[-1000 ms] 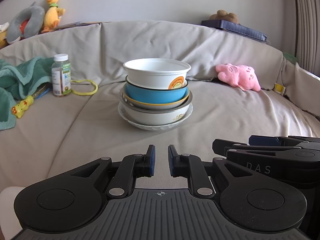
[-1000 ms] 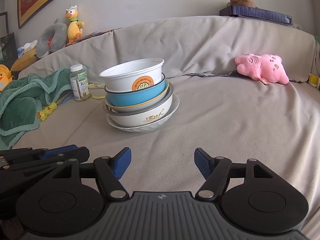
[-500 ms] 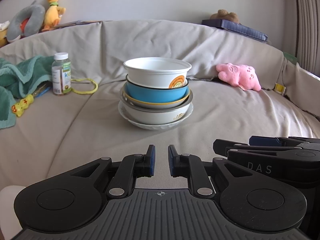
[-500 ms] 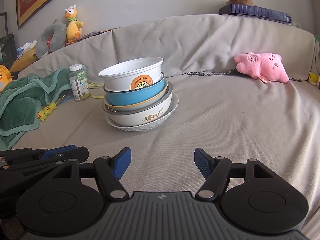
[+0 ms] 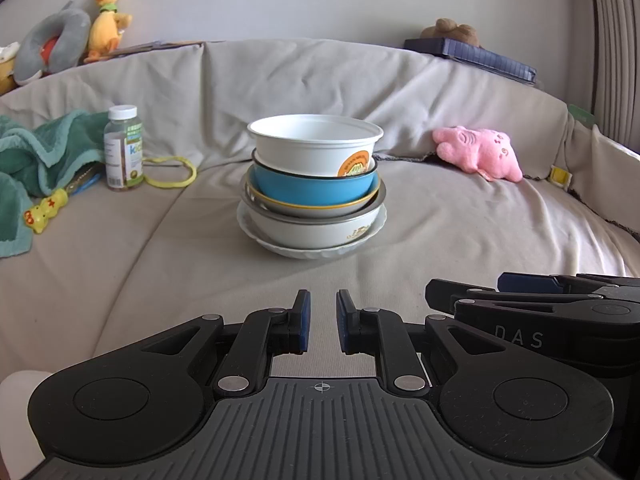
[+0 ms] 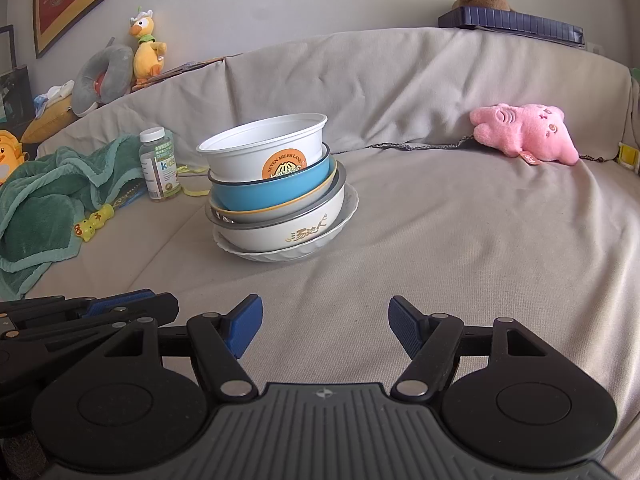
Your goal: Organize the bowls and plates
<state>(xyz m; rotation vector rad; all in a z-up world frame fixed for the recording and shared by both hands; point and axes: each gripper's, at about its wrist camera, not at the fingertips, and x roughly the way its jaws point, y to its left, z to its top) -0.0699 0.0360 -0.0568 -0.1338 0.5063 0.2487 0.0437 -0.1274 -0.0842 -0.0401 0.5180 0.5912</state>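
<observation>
A stack of dishes stands on the beige couch cover: a white plastic bowl on top, a blue bowl under it, a white bowl with gold print, and a white plate at the bottom. My left gripper is nearly shut and empty, well short of the stack. My right gripper is open and empty, also short of the stack and to its right. Each gripper shows at the edge of the other's view.
A vitamin bottle, a yellow loop, a green towel and a small yellow toy lie left of the stack. A pink plush lies to the right.
Both views have shifted very slightly; the stack sits a touch higher and left in the right wrist view. Neither gripper's jaws have changed.
</observation>
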